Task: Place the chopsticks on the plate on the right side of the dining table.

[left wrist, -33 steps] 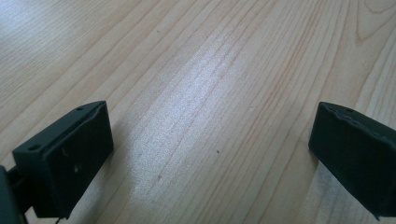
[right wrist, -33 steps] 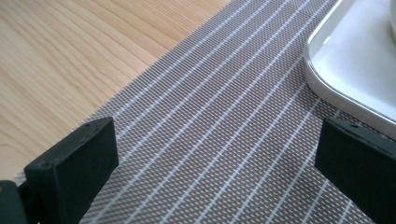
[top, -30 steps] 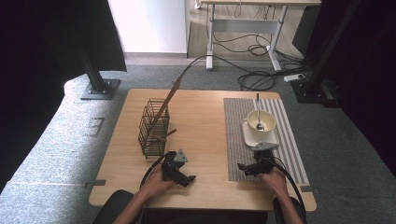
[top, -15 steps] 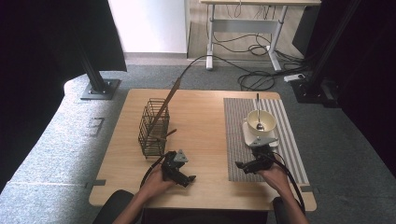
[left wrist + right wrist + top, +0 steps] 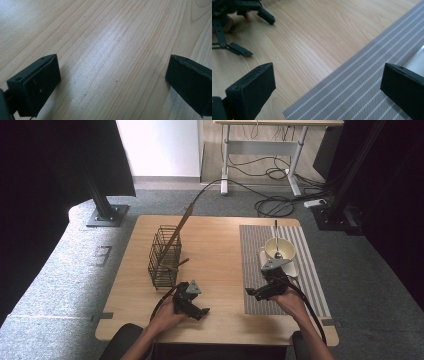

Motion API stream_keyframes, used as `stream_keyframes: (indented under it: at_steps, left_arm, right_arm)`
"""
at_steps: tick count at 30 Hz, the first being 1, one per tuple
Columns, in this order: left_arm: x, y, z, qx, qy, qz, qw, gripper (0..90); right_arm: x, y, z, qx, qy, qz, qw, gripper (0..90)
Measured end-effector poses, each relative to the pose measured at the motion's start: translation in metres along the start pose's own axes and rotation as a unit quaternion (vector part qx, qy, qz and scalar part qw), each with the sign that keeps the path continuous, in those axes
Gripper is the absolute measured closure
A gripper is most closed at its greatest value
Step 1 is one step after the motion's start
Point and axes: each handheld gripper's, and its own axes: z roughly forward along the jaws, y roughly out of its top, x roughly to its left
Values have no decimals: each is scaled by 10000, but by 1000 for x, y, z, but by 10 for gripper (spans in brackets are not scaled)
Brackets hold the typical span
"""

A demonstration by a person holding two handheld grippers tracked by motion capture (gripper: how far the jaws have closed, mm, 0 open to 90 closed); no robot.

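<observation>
The right gripper point(image 5: 253, 292) has shifted slightly left and nearer the person since a moment ago, jaws spread wide and empty over the left edge of the striped placemat point(image 5: 255, 270). The cup point(image 5: 278, 249) with its spoon point(image 5: 276, 240) sits just beyond. The left gripper point(image 5: 200, 312), also spread and empty, stays beside the wire basket point(image 5: 164, 257).

The pale wooden surface point(image 5: 220, 245) carried a black wire basket point(image 5: 164, 256) on its left half. A grey striped mat point(image 5: 260, 270) covered its right side, with a white saucer point(image 5: 295, 269) and cup point(image 5: 278, 249) resting on that.
</observation>
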Motion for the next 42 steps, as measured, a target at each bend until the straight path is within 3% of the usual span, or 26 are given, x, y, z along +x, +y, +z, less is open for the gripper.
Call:
stream_keyframes:
  at_steps: [5, 14, 22, 36, 42]
  left_arm:
    - [0, 0, 0, 5, -1, 4, 10000, 0]
    - [0, 0, 0, 6, -1, 3, 10000, 0]
    - [0, 0, 0, 7, 0, 14, 10000, 0]
    - [0, 0, 0, 3, -2, 8, 10000, 0]
    - [0, 0, 0, 4, 0, 7, 10000, 0]
  right_arm:
    - [3, 12, 1, -52, 260, 76, 9996, 0]
    - [10, 39, 4, 63, 350, -51, 9994, 2]
    - [18, 63, 12, 102, 539, -1, 9985, 0]
    - [38, 104, 23, 109, 793, -226, 9965, 0]
    - [49, 121, 32, 251, 849, -487, 9949, 0]
